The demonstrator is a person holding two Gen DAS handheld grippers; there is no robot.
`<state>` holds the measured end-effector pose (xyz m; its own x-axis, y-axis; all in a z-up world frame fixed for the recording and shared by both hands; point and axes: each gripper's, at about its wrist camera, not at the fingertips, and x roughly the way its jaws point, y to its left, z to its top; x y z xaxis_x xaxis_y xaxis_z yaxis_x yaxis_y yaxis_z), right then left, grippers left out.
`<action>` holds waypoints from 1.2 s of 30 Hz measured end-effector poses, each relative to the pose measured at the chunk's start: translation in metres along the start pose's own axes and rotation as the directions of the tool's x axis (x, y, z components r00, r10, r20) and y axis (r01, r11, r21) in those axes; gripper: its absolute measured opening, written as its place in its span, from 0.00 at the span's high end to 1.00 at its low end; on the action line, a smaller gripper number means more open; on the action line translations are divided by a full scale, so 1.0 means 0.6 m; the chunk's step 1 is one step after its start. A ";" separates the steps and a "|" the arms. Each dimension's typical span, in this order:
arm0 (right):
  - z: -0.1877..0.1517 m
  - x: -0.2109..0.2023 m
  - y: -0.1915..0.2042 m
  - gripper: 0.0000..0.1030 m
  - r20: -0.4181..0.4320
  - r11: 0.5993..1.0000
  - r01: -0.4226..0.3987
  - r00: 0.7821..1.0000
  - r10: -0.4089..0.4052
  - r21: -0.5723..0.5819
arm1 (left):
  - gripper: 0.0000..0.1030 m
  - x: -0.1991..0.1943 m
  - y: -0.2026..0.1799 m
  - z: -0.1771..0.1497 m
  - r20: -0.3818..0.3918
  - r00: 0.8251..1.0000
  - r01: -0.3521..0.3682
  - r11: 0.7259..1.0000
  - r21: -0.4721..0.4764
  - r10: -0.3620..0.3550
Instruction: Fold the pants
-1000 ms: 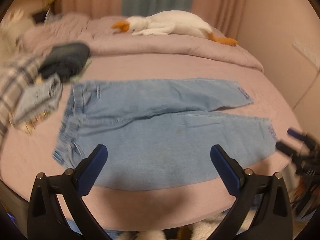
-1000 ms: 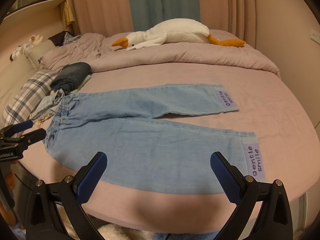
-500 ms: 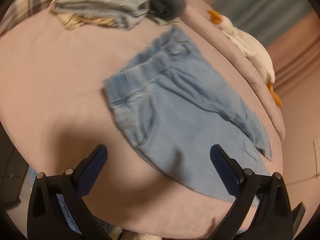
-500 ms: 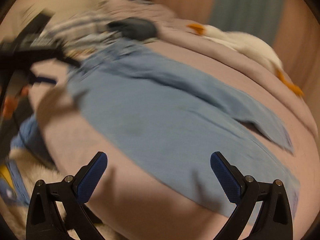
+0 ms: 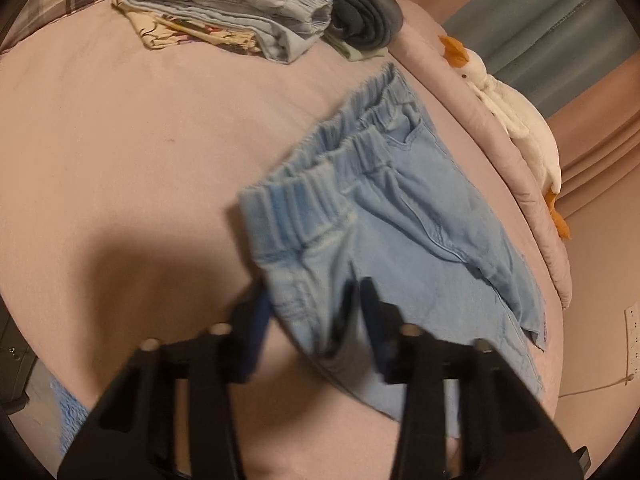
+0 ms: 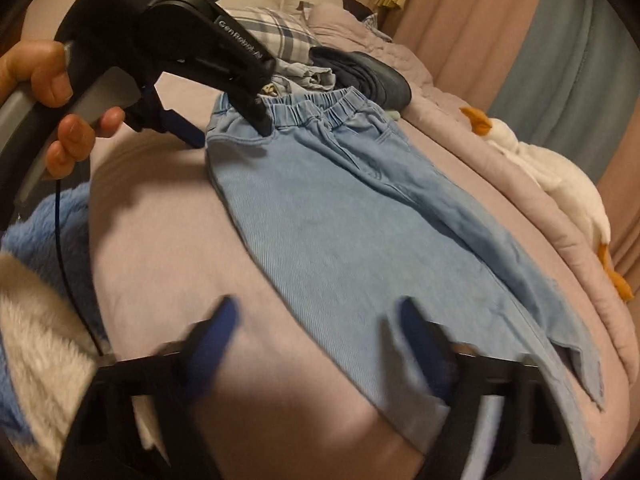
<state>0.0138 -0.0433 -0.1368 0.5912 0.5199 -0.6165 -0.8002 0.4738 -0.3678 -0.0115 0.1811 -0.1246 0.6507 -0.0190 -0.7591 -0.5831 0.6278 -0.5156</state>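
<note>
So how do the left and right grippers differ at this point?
The left gripper has its fingers close together, straddling the waistband corner of the pants. The right gripper is wide open.
The left is at the waist end. The right hovers at the near leg's edge, half over the bed.
The left has fabric between its fingers, though blur hides whether it is clamped. The right holds nothing.
Both are black with blue tips.

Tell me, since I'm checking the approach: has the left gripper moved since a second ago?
Yes. The left gripper has closed in on the pants waistband corner, away from the plush goose end of the bed.
</note>
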 end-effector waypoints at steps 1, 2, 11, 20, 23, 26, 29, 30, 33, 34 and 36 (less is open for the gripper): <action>0.005 0.002 0.005 0.56 0.001 1.000 0.007 1.000 -0.008 0.002 | 0.71 -0.001 0.020 -0.006 0.000 1.000 0.006 1.000 -0.002 -0.006; 0.008 0.000 0.011 0.69 -0.001 1.000 0.018 1.000 -0.018 0.000 | 0.73 0.000 0.027 -0.006 -0.003 1.000 0.026 1.000 -0.011 -0.026; 0.020 -0.031 0.035 0.92 -0.005 1.000 0.012 1.000 -0.013 -0.021 | 0.71 -0.028 0.034 -0.010 0.020 0.999 0.040 0.998 0.052 -0.041; 0.019 -0.020 0.030 0.90 -0.068 0.995 -0.082 0.994 0.086 0.057 | 0.53 -0.080 0.050 -0.004 0.117 0.989 -0.107 0.988 0.110 0.094; 0.028 -0.041 0.001 0.90 -0.029 0.977 -0.150 0.987 0.156 0.150 | 0.47 -0.114 0.043 0.004 0.208 0.972 -0.135 0.982 0.130 0.106; 0.038 -0.045 -0.037 0.85 0.001 0.951 -0.165 0.985 0.171 0.262 | 0.41 -0.121 0.010 0.012 0.253 0.964 -0.138 0.969 0.205 0.083; 0.042 -0.026 -0.068 0.70 -0.038 0.936 -0.087 0.994 0.106 0.342 | 0.41 -0.106 -0.032 0.010 0.238 0.971 -0.080 0.952 0.297 0.007; 0.040 -0.019 -0.076 0.70 -0.064 0.931 -0.046 0.995 0.074 0.362 | 0.41 -0.095 -0.049 0.009 0.232 0.973 -0.073 0.938 0.338 -0.007; 0.026 -0.007 -0.096 0.70 -0.106 0.905 -0.018 0.992 0.069 0.426 | 0.40 -0.057 -0.075 0.011 0.178 0.983 -0.036 0.915 0.402 -0.039; 0.018 -0.004 -0.099 0.70 -0.118 0.898 -0.015 0.990 0.075 0.440 | 0.40 -0.044 -0.079 0.012 0.160 0.986 -0.021 0.911 0.412 -0.049; 0.005 0.001 -0.102 0.70 -0.142 0.897 0.000 0.987 0.070 0.442 | 0.40 -0.016 -0.079 0.018 0.139 0.990 -0.029 0.905 0.425 -0.034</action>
<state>0.0633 -0.0702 -0.1127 0.5135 0.4457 -0.7333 -0.6733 0.7391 -0.0223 0.0152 0.1598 -0.0889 0.7314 0.0682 -0.6786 -0.3394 0.8994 -0.2754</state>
